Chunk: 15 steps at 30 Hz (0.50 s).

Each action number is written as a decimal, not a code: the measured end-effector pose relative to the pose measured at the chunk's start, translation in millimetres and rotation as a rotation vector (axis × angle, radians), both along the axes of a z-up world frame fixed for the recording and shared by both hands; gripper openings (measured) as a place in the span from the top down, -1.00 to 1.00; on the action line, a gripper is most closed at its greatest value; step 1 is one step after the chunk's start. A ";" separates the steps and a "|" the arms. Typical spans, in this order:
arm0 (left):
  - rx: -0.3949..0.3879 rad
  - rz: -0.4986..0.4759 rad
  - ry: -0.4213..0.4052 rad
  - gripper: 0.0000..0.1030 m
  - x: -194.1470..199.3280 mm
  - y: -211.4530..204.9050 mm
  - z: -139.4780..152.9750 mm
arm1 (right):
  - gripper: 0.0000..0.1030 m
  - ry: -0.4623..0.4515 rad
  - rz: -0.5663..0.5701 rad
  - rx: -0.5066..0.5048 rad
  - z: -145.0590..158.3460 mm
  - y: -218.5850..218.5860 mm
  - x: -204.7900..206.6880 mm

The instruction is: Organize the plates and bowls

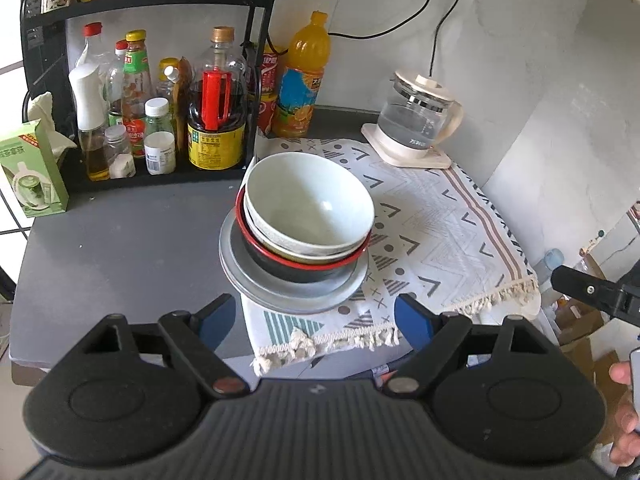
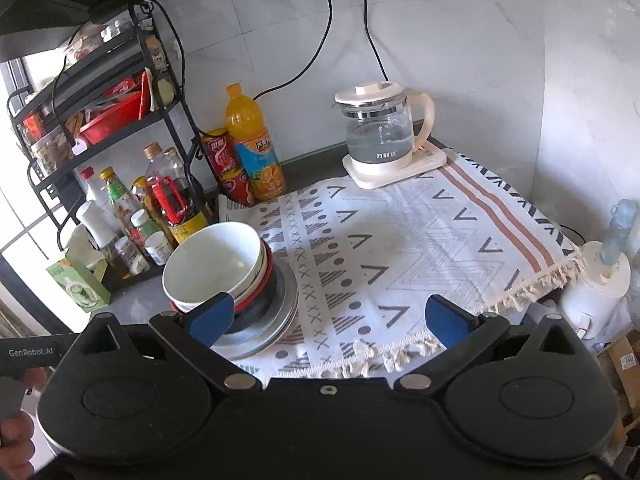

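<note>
At the bottom of each wrist view, blue-padded black fingers stand spread with nothing between them: the left gripper just below the stack, the right gripper with the stack beside its left pad. The glossy white bowl nests in a red-rimmed black bowl on a flat grey plate, straddling the fringed woven cloth. Beyond, upper right, stands a glass kettle.

At the centre of the left-wrist frame we see a glossy white ceramic bowl nested in a shiny red-rimmed black bowl on a dull grey metal plate. Beneath lies a woven white patterned cloth with a rough tasselled fringe, on a smooth matt grey counter. Upper right stands a clear glass kettle with cream plastic lid.
</note>
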State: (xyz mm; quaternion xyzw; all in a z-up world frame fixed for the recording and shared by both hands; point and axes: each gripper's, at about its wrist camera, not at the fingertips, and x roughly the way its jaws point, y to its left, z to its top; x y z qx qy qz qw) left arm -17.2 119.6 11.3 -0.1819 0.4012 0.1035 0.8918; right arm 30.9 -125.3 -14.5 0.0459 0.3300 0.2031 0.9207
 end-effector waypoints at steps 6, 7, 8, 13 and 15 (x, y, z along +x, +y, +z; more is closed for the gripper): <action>0.009 -0.002 -0.005 -0.73 -23.7 1.3 12.1 | -1.00 -0.003 0.011 -0.001 6.9 4.4 -21.0; 0.015 -0.003 -0.006 -0.73 -26.9 1.2 13.8 | -1.00 -0.002 0.010 -0.002 7.8 5.0 -24.5; 0.019 -0.004 -0.007 -0.74 -30.4 1.0 15.1 | -1.00 0.001 0.009 -0.004 8.4 5.7 -27.5; 0.041 -0.013 -0.020 -0.76 -48.4 1.6 20.5 | -1.00 0.002 0.006 -0.021 9.6 6.3 -44.2; 0.047 -0.028 -0.029 -0.81 -54.9 0.9 20.6 | -1.00 0.002 0.005 -0.035 8.0 6.7 -51.1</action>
